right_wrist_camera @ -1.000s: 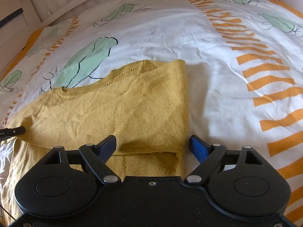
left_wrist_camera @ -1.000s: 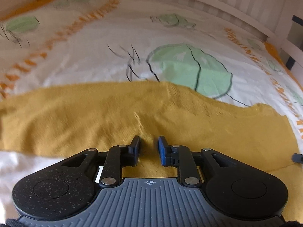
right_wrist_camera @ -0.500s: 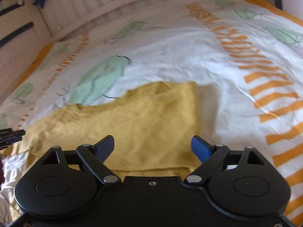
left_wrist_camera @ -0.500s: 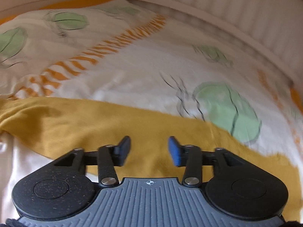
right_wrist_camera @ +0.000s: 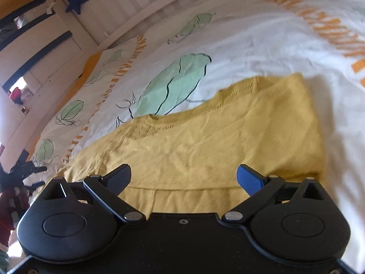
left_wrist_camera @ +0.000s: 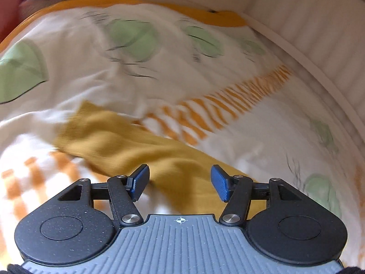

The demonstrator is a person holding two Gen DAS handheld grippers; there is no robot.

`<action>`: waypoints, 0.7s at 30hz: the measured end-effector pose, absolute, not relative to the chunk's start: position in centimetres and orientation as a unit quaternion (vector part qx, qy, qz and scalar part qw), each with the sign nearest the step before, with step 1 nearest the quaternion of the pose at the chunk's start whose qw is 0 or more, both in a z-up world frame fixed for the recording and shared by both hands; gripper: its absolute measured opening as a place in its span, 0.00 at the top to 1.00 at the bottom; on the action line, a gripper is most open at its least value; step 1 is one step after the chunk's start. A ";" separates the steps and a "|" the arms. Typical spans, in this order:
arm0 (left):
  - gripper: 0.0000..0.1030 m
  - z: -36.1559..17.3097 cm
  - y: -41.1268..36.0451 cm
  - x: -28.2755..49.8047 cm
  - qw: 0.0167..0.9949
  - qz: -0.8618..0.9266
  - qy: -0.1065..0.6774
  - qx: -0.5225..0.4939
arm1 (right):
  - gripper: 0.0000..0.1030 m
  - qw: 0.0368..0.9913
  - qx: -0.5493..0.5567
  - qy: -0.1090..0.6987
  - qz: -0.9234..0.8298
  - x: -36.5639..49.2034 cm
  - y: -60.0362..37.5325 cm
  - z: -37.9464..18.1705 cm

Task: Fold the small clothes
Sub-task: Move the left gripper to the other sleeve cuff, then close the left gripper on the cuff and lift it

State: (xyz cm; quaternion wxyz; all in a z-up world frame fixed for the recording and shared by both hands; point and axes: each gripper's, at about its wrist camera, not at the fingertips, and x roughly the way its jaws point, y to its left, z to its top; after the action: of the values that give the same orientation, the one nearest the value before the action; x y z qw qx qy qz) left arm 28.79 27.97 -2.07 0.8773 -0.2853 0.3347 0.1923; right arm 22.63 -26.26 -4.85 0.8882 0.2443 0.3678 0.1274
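A mustard-yellow knit top (right_wrist_camera: 216, 141) lies flat on the bed, its right side folded over onto the body. In the left wrist view one long sleeve (left_wrist_camera: 127, 143) stretches out to the upper left, blurred by motion. My left gripper (left_wrist_camera: 180, 181) is open and empty, just above the sleeve where it joins the body. My right gripper (right_wrist_camera: 183, 179) is open and empty, over the lower part of the folded top.
The top lies on a white duvet (right_wrist_camera: 262, 45) printed with green leaves and orange stripes. A white slatted bed rail (left_wrist_camera: 319, 36) runs along the far side. A white frame with a blue star (right_wrist_camera: 76, 1) stands at the left. The other gripper (right_wrist_camera: 25, 173) shows dark at the left edge.
My left gripper opened, letting go of the top, and swung left toward the outstretched sleeve. My right gripper stayed open and drew back slightly, tilting left.
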 end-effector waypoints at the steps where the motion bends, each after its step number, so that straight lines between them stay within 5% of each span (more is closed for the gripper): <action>1: 0.44 -1.9 28.8 28.5 0.873 0.199 0.333 -0.295 | 0.02 0.888 0.245 0.368 0.130 22.5 -26.0 -4.9; 21: 0.43 -6.6 36.5 27.6 0.823 0.254 0.347 -0.370 | 0.00 0.884 0.256 0.352 0.169 21.4 -21.9 -4.5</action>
State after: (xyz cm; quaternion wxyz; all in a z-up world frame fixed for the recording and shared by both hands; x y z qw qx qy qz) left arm 27.62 36.50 -6.57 0.8235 -0.3703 0.3469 0.2539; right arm 21.36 -21.94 -4.46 0.8842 0.2560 0.3524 0.1688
